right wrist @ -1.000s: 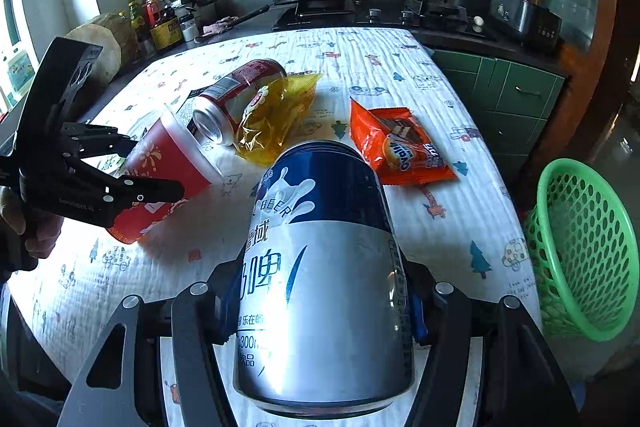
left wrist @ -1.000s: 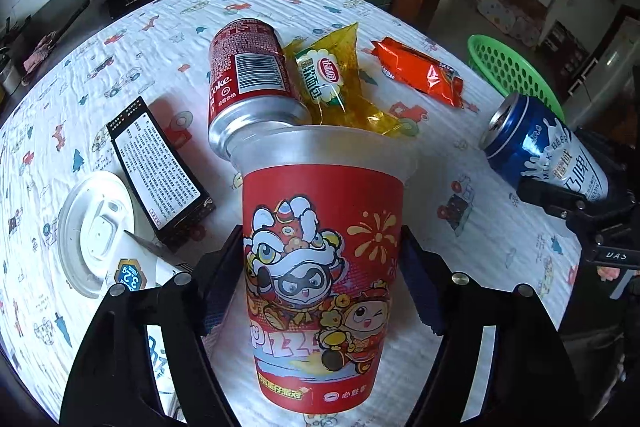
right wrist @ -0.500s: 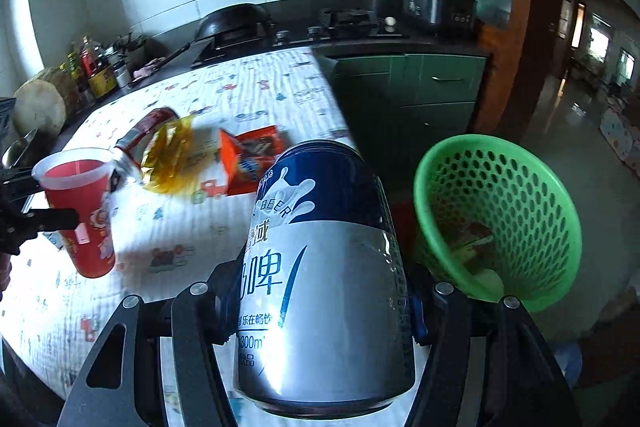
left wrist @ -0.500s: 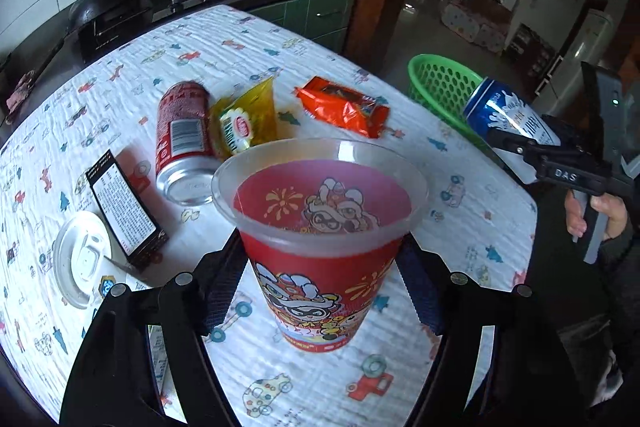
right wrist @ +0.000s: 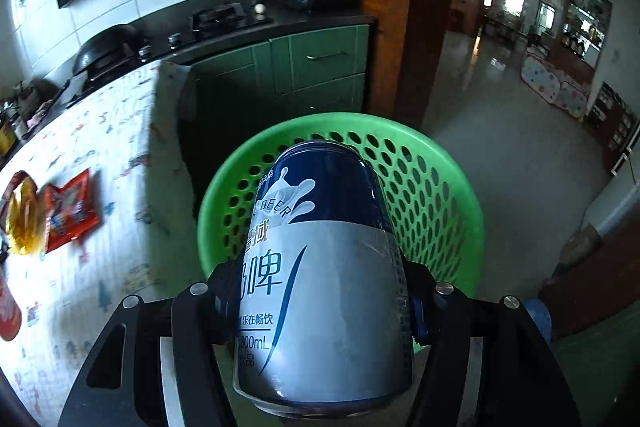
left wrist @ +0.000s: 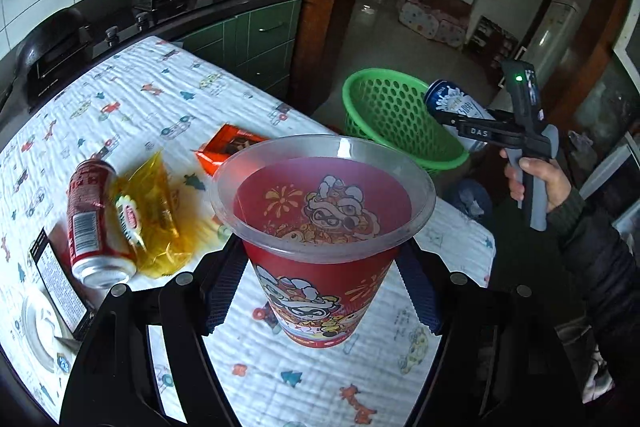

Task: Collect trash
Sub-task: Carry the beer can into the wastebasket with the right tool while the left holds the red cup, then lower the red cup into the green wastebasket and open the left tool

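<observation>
Left of basket [left wrist: 400, 115], over bench [left wrist: 160, 107]: left gripper [left wrist: 320, 279] clamped on upright cup [left wrist: 324, 227], well short of rim. Right gripper [right wrist: 320, 303] clamped on can [right wrist: 324, 267], long axis pointing into basket mouth; right nearer, drops first.

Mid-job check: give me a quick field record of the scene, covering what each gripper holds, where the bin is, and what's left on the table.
left gripper: shut on red cup, upright, above table
right gripper: shut on blue-and-silver can, pointed at basket
green basket: on floor beside table edge
left on table: red can on its side, yellow wrapper, orange wrapper, black packet, white lid
</observation>
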